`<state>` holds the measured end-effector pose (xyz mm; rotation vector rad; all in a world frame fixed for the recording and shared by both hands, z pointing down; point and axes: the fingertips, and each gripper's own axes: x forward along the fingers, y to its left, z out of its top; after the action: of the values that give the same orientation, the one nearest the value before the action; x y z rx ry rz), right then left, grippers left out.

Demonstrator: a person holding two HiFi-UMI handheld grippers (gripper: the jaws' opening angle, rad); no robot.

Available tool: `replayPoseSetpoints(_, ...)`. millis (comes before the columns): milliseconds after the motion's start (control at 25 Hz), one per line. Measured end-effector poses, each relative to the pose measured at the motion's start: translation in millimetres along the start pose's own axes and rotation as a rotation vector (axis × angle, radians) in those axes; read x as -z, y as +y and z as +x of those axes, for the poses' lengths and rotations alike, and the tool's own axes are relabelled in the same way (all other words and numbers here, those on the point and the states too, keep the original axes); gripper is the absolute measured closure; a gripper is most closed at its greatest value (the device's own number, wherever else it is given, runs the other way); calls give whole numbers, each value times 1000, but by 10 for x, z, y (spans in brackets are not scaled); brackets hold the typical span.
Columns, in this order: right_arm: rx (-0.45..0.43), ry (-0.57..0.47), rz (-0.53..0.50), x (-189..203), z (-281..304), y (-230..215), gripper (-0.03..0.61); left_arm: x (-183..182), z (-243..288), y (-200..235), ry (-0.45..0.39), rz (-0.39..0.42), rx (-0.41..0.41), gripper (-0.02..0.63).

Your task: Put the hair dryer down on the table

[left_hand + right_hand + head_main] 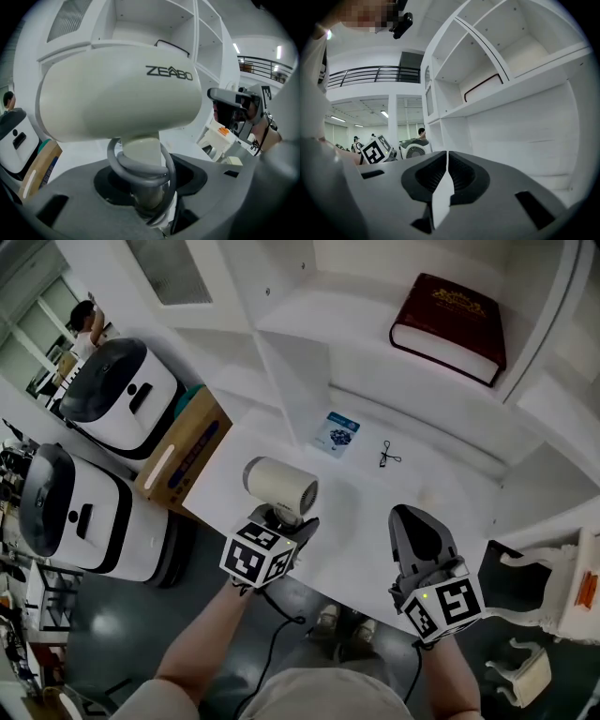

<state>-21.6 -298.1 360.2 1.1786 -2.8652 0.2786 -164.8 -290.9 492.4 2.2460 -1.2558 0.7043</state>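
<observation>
A cream hair dryer stands upright over the white table near its front left corner. My left gripper is shut on its handle, with the barrel above the jaws. In the left gripper view the hair dryer fills the frame, and a grey cord is wound round the handle between the jaws of the left gripper. My right gripper hovers over the table's front edge to the right, shut with nothing in it. The right gripper has its jaws pressed together.
A dark red book lies on the shelf at the back. A small card and a small black item lie on the table's rear part. A cardboard box and two white machines stand left. A white chair stands right.
</observation>
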Motion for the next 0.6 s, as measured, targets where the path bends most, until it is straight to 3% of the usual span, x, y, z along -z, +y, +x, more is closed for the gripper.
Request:
replayPoseSetpoints(400, -77, 90, 21, 715, 946, 88, 554, 633, 723, 579, 159, -73, 2, 402)
replayPoseSetpoints(600, -118, 155, 48, 1191, 1264, 145, 554, 1090, 1029, 798, 283, -114, 24, 402)
